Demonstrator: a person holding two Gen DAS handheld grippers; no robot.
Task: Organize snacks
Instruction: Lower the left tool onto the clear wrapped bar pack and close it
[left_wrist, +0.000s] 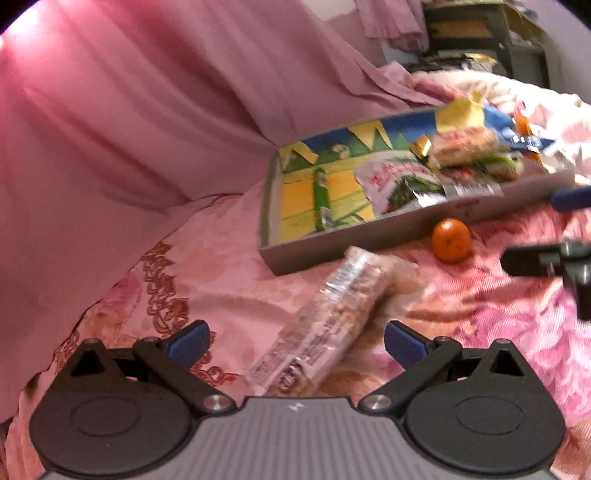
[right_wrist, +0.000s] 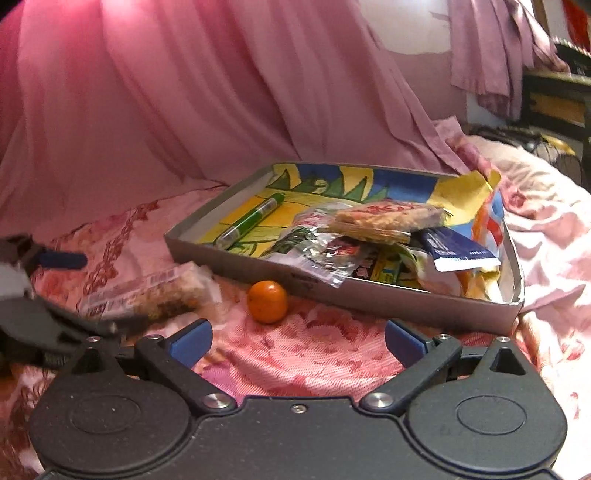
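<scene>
A shallow grey cardboard tray (right_wrist: 388, 301) with a bright printed lining lies on a pink floral bedspread (right_wrist: 314, 350), close to the draped pink curtain (right_wrist: 184, 92) along the bedspread's far edge. Inside the tray, a green tube (right_wrist: 251, 219) lies alone in the left part. The right part is heaped with snacks: a clear-wrapped cracker bar (right_wrist: 388, 218) rests on top of crinkled foil packets (right_wrist: 317, 254), a dark blue sachet (right_wrist: 458, 251) pokes out beneath it, and a yellow bag (right_wrist: 476, 192) leans against the far right wall.

Outside the tray, a small mandarin (right_wrist: 267, 301) sits on the bedspread just beside the tray's near wall. To its left, a long clear packet of grain bars (left_wrist: 332, 317) lies on the cloth near the tray's near left corner, apart from the mandarin.

The left gripper (left_wrist: 295, 345) has its blue-padded fingers spread wide on either side of the packet's near end; the blur leaves it unclear whether they touch the wrapper. The right gripper (right_wrist: 295, 345) is likewise released, its fingers wide apart and empty above the bedspread, pointing toward the mandarin and the tray's near wall. A dark shelf unit (left_wrist: 487, 33) stands beyond the far right corner of the bedspread.
</scene>
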